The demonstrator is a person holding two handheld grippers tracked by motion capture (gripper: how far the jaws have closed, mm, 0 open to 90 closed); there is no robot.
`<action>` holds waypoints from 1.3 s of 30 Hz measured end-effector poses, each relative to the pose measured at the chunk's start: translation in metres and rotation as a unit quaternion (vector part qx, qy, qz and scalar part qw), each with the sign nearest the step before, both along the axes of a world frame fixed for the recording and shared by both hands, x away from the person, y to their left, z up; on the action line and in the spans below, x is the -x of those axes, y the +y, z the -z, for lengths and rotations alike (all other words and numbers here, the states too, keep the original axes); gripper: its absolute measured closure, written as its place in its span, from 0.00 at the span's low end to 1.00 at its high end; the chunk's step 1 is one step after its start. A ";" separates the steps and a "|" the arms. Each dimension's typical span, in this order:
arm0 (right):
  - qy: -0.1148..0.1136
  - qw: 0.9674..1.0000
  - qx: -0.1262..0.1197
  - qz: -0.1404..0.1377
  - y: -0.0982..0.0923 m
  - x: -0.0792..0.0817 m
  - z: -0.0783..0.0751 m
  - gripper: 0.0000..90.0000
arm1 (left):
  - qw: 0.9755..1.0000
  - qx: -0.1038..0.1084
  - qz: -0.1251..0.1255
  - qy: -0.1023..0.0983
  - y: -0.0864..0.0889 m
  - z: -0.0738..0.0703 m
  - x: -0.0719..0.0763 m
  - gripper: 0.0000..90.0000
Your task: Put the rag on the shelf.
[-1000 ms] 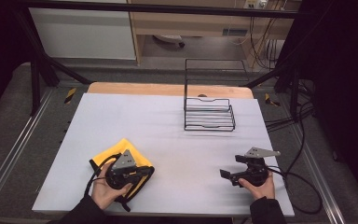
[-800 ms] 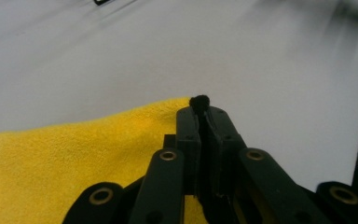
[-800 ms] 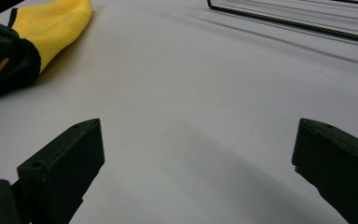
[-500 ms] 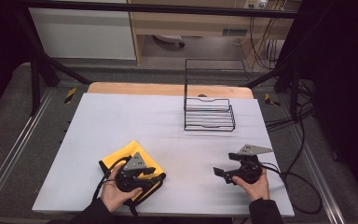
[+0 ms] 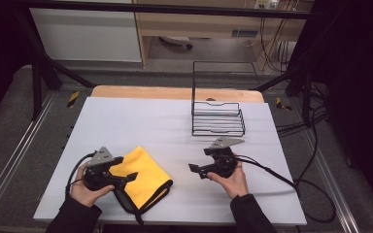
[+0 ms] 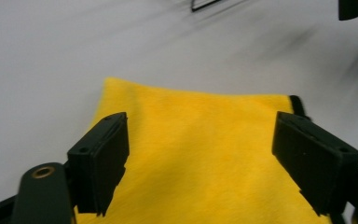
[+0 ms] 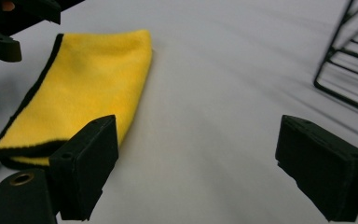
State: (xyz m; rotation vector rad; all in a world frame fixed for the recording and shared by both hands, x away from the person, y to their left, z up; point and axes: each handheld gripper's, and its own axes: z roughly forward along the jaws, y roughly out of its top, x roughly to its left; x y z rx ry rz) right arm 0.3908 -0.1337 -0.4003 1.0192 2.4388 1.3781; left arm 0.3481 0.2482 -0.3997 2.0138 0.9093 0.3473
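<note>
**Folded yellow cloth lay released at the table's near edge**

The yellow microfibre cloth, folded and edged in black, lay flat on the white table near the person's side, left of centre. The left gripper hovered at its left border; its jaws had just been opening and stood wide apart, with the cloth lying beneath them and no pad pressing on it. The right gripper was held to the right of the cloth, apart from it, aimed toward it; its jaws had just been closing a little yet stood open over bare table. A black wire rack stood farther back, right of centre.
</note>
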 end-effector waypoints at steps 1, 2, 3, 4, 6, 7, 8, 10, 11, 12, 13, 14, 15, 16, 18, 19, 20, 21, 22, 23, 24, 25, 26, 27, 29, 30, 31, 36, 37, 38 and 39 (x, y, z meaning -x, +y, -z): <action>-0.001 1.000 -0.002 -0.006 0.018 -0.006 -0.004 0.17 | 1.000 0.000 -0.006 0.000 0.006 0.001 -0.001 0.15; -0.001 1.000 -0.004 -0.010 0.027 -0.010 -0.005 0.18 | 1.000 -0.001 -0.013 0.001 0.011 0.002 -0.002 0.13; -0.001 1.000 -0.003 -0.012 0.035 -0.013 -0.006 0.18 | 1.000 -0.001 -0.020 0.001 0.016 0.003 -0.003 0.12; -0.001 1.000 -0.003 -0.012 0.043 -0.016 -0.006 0.18 | 1.000 -0.002 -0.024 0.003 0.021 0.004 -0.003 0.11; 0.003 1.000 -0.004 -0.013 0.051 -0.019 -0.005 0.18 | 0.999 -0.002 -0.031 0.005 0.028 0.007 -0.004 0.10; 0.003 1.000 -0.005 -0.014 0.057 -0.022 -0.004 0.18 | 0.999 -0.001 -0.035 0.008 0.032 0.009 -0.005 0.09; 0.008 1.000 -0.006 -0.015 0.065 -0.026 -0.002 0.19 | 0.999 0.000 -0.039 0.008 0.035 0.010 -0.006 0.09; 0.017 1.000 -0.001 -0.014 0.079 -0.033 0.003 0.20 | 0.999 0.000 -0.042 0.011 0.039 0.012 -0.007 0.09; 0.020 1.000 0.003 -0.021 0.092 -0.038 0.008 0.26 | 0.999 0.000 -0.042 0.012 0.040 0.013 -0.007 0.09; 0.023 0.999 0.000 -0.022 0.097 -0.040 0.010 0.29 | 0.999 -0.002 -0.044 0.014 0.041 0.015 -0.008 0.09; 0.023 0.999 0.000 -0.022 0.097 -0.040 0.010 0.29 | 0.999 -0.001 -0.046 0.016 0.041 0.016 -0.008 0.09; 0.026 0.999 0.000 -0.026 0.102 -0.042 0.013 0.32 | 0.999 -0.003 -0.046 0.018 0.041 0.017 -0.008 0.09; 0.030 0.999 0.000 -0.029 0.107 -0.044 0.016 0.34 | 0.999 -0.005 -0.046 0.019 0.041 0.018 -0.008 0.09; 0.031 0.999 0.001 -0.032 0.111 -0.045 0.018 0.36 | 0.999 -0.006 -0.047 0.021 0.041 0.019 -0.008 0.09; 0.036 0.998 0.009 -0.041 0.119 -0.046 0.024 0.41 | 0.999 -0.011 -0.047 0.020 0.042 0.020 -0.008 0.09; 0.041 0.998 0.009 -0.045 0.123 -0.046 0.026 0.44 | 0.999 -0.011 -0.048 0.019 0.043 0.020 -0.008 0.09; 0.046 0.998 0.010 -0.051 0.126 -0.047 0.029 0.48 | 0.999 -0.010 -0.048 0.020 0.043 0.020 -0.008 0.09; 0.049 0.997 0.016 -0.053 0.128 -0.047 0.031 0.49 | 0.999 -0.010 -0.049 0.019 0.043 0.020 -0.008 0.09; 0.053 0.996 0.028 -0.060 0.132 -0.047 0.036 0.56 | 0.999 -0.009 -0.049 0.019 0.044 0.020 -0.009 0.09; 0.053 0.996 0.028 -0.060 0.132 -0.047 0.036 0.56 | 0.999 -0.009 -0.050 0.019 0.044 0.020 -0.009 0.09; 0.056 0.996 0.032 -0.064 0.134 -0.047 0.038 0.58 | 0.998 -0.010 -0.051 0.018 0.044 0.020 -0.009 0.09; 0.056 0.996 0.036 -0.067 0.135 -0.047 0.040 0.61 | 0.998 -0.011 -0.052 0.018 0.044 0.020 -0.009 0.09; 0.062 0.995 0.037 -0.069 0.136 -0.047 0.041 0.62 | 0.998 -0.011 -0.053 0.020 0.044 0.021 -0.009 0.09; 0.068 0.994 0.037 -0.073 0.137 -0.047 0.043 0.63 | 0.998 -0.010 -0.054 0.021 0.044 0.021 -0.009 0.09; 0.081 0.993 0.042 -0.078 0.140 -0.045 0.047 0.64 | 0.998 -0.011 -0.056 0.021 0.045 0.021 -0.009 0.09; 0.081 0.993 0.042 -0.078 0.140 -0.045 0.047 0.64 | 0.998 -0.011 -0.057 0.021 0.045 0.021 -0.009 0.09; 0.083 0.992 0.043 -0.080 0.140 -0.044 0.048 0.65 | 0.998 -0.010 -0.056 0.022 0.045 0.021 -0.009 0.09; 0.095 0.991 0.041 -0.084 0.141 -0.042 0.050 0.76 | 0.998 -0.007 -0.063 0.020 0.047 0.021 -0.010 0.09; 0.096 0.991 0.042 -0.084 0.141 -0.041 0.050 0.80 | 0.998 -0.006 -0.065 0.020 0.047 0.021 -0.010 0.09; 0.095 0.991 0.041 -0.084 0.141 -0.041 0.050 0.85 | 0.998 -0.006 -0.066 0.020 0.047 0.021 -0.009 0.09; 0.096 0.991 0.041 -0.083 0.141 -0.040 0.048 0.89 | 0.998 -0.006 -0.066 0.020 0.048 0.020 -0.009 0.09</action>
